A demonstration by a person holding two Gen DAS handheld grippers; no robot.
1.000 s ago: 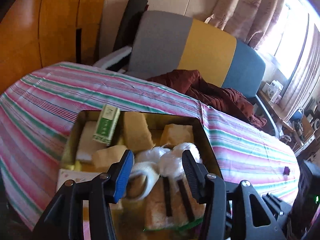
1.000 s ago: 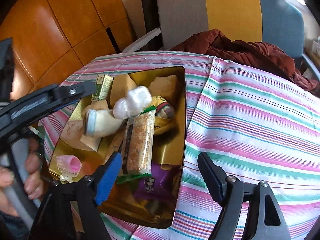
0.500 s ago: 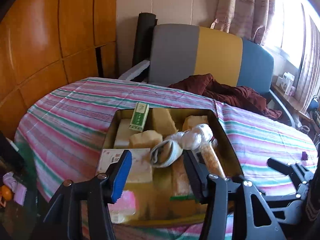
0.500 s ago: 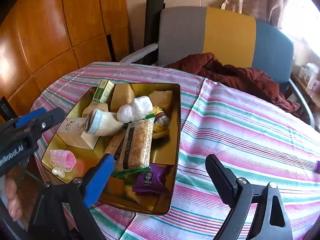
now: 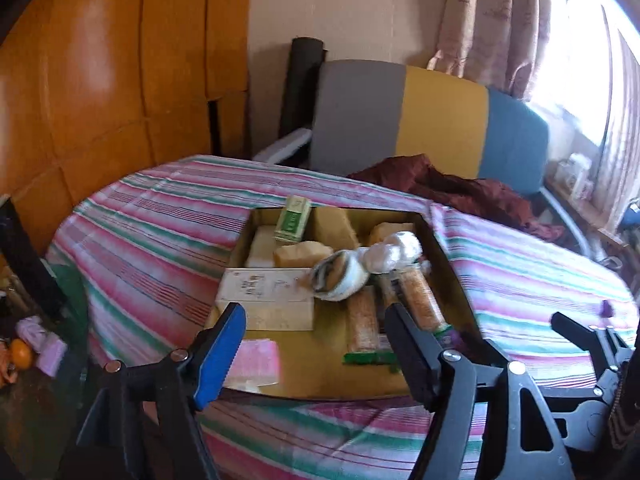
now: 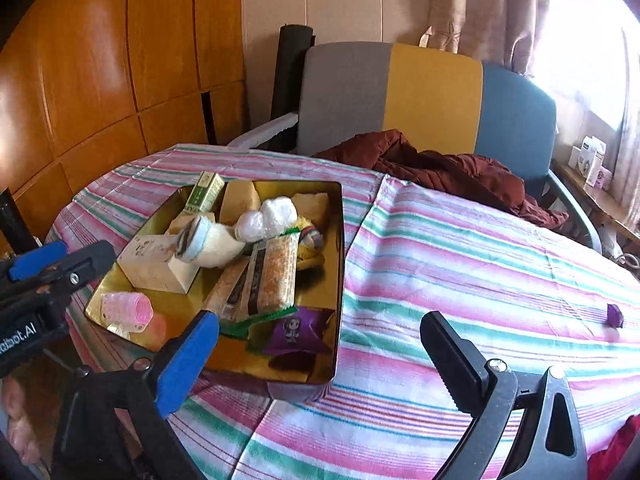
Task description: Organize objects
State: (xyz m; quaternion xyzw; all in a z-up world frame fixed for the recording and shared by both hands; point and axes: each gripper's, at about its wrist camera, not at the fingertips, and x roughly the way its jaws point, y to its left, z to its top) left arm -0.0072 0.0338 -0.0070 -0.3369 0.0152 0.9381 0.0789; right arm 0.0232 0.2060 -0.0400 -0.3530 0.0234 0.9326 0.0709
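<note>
Tin [image 6: 338, 240] crammed; purple bit [image 6: 615, 315] alone on cloth; left gripper [image 5: 316, 330], right gripper [image 6: 320, 342] jaws just widened, empty.

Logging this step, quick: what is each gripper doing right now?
Left gripper: jaws open, just been opening, holding nothing.
Right gripper: jaws wide open, just been opening, holding nothing.

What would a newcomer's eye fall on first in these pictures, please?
Probably the shiny gold rectangular tin, crammed with snack packets and small boxes, sitting on the pink, green and white striped tablecloth. Behind the table stands a chair with a grey, yellow and blue backrest, a dark red garment heaped on it.
</note>
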